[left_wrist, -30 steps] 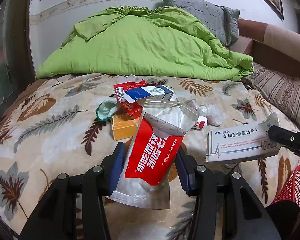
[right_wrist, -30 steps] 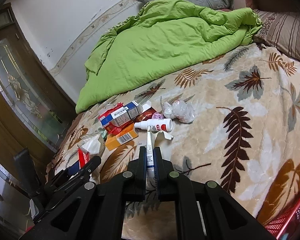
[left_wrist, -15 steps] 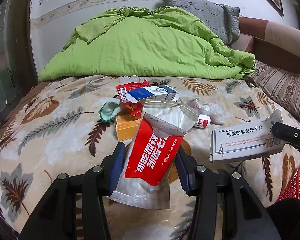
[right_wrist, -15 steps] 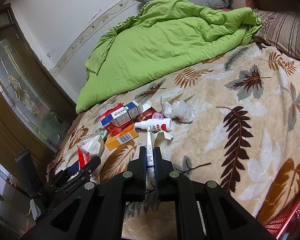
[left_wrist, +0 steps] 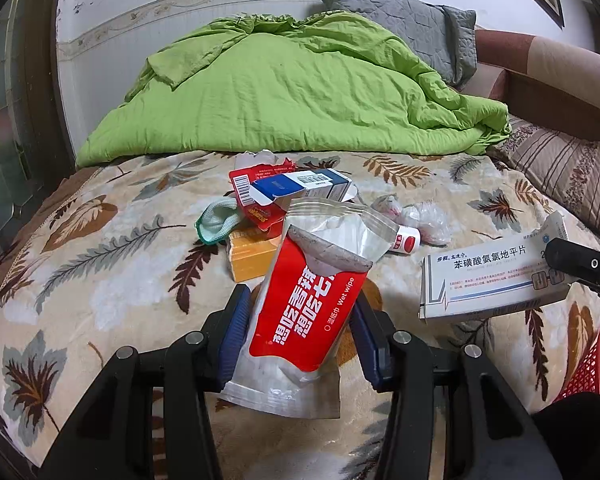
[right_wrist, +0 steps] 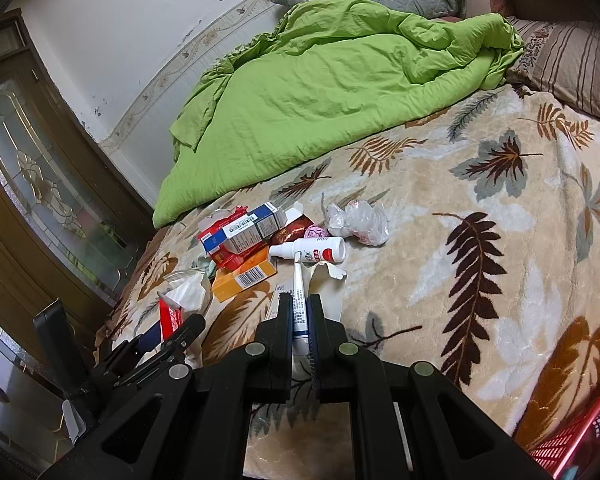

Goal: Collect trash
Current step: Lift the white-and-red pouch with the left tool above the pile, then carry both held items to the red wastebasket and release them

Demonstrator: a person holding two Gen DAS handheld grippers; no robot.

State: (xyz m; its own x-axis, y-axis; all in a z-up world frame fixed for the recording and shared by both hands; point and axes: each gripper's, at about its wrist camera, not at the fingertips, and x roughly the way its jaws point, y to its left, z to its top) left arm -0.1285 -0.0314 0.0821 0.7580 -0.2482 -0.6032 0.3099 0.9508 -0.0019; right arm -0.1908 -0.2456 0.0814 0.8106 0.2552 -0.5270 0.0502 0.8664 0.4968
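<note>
My left gripper (left_wrist: 300, 322) is shut on a red and silver wet-wipe pouch (left_wrist: 320, 296) and holds it above the bed. My right gripper (right_wrist: 300, 312) is shut on a flat white medicine box (right_wrist: 299, 308), seen edge-on; the box also shows in the left wrist view (left_wrist: 496, 278). More trash lies in a pile on the leaf-patterned blanket (right_wrist: 440, 264): a blue and white carton (left_wrist: 300, 188), a red packet (left_wrist: 256, 204), an orange box (left_wrist: 250, 254), a white bottle with a red label (right_wrist: 312, 250) and crumpled plastic (right_wrist: 358, 220).
A red mesh basket (left_wrist: 592, 364) stands at the lower right, beside the bed; it also shows in the right wrist view (right_wrist: 580, 436). A green quilt (left_wrist: 292, 92) and pillows fill the back of the bed. A wooden door with glass (right_wrist: 40, 208) is at the left.
The left wrist view has drifted slightly; both grippers keep their holds. The pile has not moved.
</note>
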